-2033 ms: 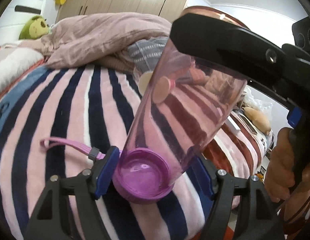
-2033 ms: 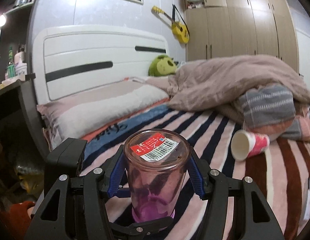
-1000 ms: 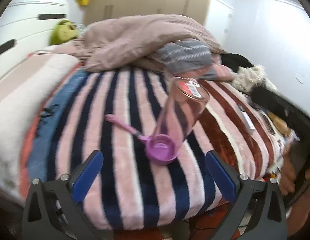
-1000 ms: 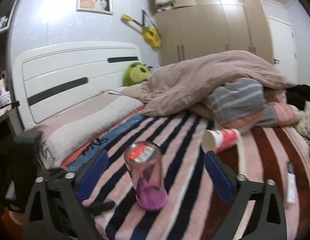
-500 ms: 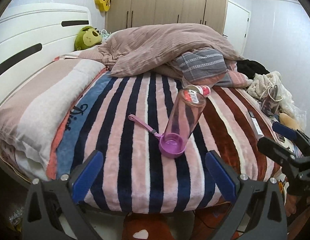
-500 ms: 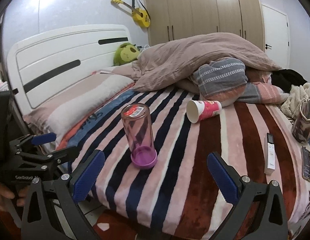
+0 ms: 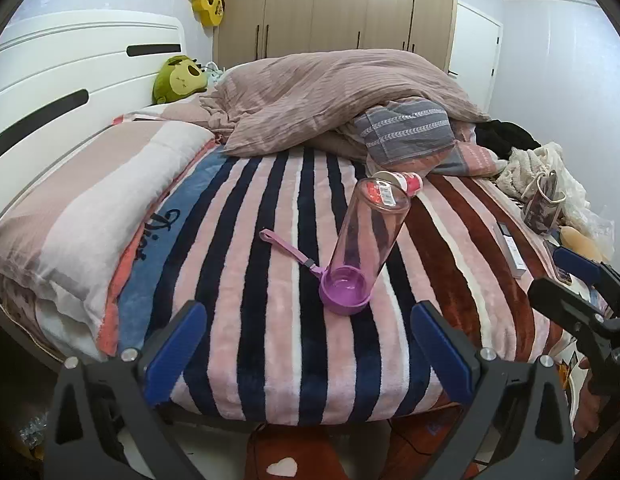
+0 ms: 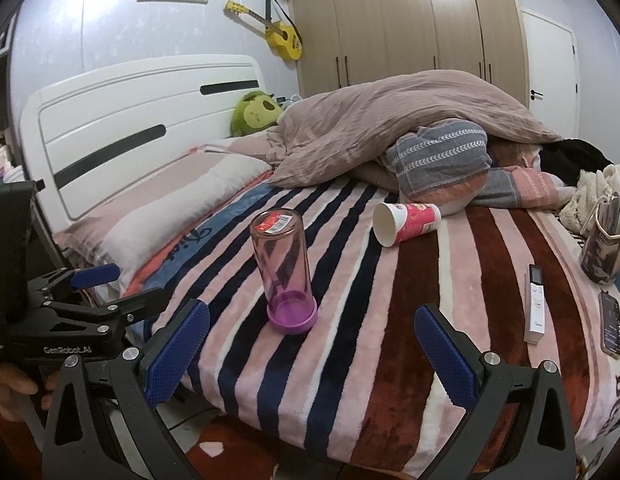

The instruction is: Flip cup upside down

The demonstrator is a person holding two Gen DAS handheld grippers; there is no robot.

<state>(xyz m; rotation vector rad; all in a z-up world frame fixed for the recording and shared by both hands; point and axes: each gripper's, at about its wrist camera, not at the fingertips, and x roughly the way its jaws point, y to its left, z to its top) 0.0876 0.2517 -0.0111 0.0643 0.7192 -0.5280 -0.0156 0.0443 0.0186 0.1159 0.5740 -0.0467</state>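
A clear pink cup (image 7: 365, 236) with a purple lid end stands upside down on the striped blanket (image 7: 270, 280), lid down and labelled base up. Its pink strap (image 7: 286, 250) lies on the blanket to the left. It also shows in the right wrist view (image 8: 284, 268). My left gripper (image 7: 306, 348) is open and empty, back from the bed's near edge. My right gripper (image 8: 311, 348) is open and empty, also off the bed's edge. Each gripper shows in the other's view: the right gripper (image 7: 581, 296), the left gripper (image 8: 90, 292).
A red and white paper cup (image 8: 405, 220) lies on its side behind the pink cup. A pillow (image 7: 90, 208) lies left, a heaped duvet (image 7: 329, 96) at the back. A remote (image 8: 534, 304), a phone (image 8: 611, 330) and a small bag (image 8: 603, 240) lie at the right.
Both grippers let go of the cup, opened wide and drew back off the bed. The cup stays standing lid down on the blanket.
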